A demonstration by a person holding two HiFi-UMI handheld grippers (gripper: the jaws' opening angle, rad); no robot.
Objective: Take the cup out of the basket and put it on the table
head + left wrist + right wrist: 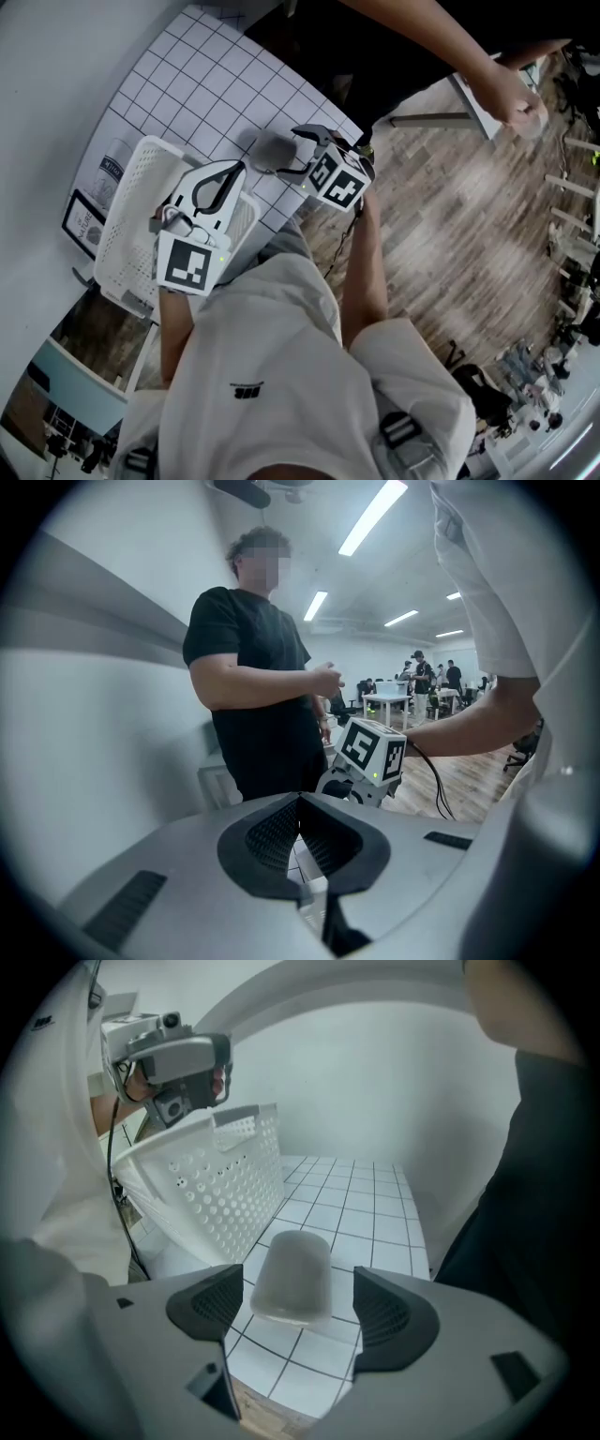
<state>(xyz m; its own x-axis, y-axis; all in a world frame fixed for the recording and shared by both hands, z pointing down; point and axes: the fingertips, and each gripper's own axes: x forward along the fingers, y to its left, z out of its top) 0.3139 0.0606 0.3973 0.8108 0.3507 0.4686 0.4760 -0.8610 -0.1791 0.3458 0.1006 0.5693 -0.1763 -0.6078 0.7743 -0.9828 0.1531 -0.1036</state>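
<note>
A frosted cup (270,152) stands upside down on the white gridded table (216,84), to the right of the white perforated basket (131,216). My right gripper (292,153) is open around it. In the right gripper view the cup (292,1274) sits between the two pads (220,1302) with a gap on each side. My left gripper (236,169) hangs over the basket's right rim. Its jaws meet at the tip with nothing in them (300,803). From the right gripper view the basket (225,1185) looks tilted, just left of the cup.
A person in a black shirt (253,686) stands at the table's far side, one arm (450,47) stretched over the wooden floor (469,234). The table's near edge runs just below the cup. Flat packets (94,197) lie left of the basket.
</note>
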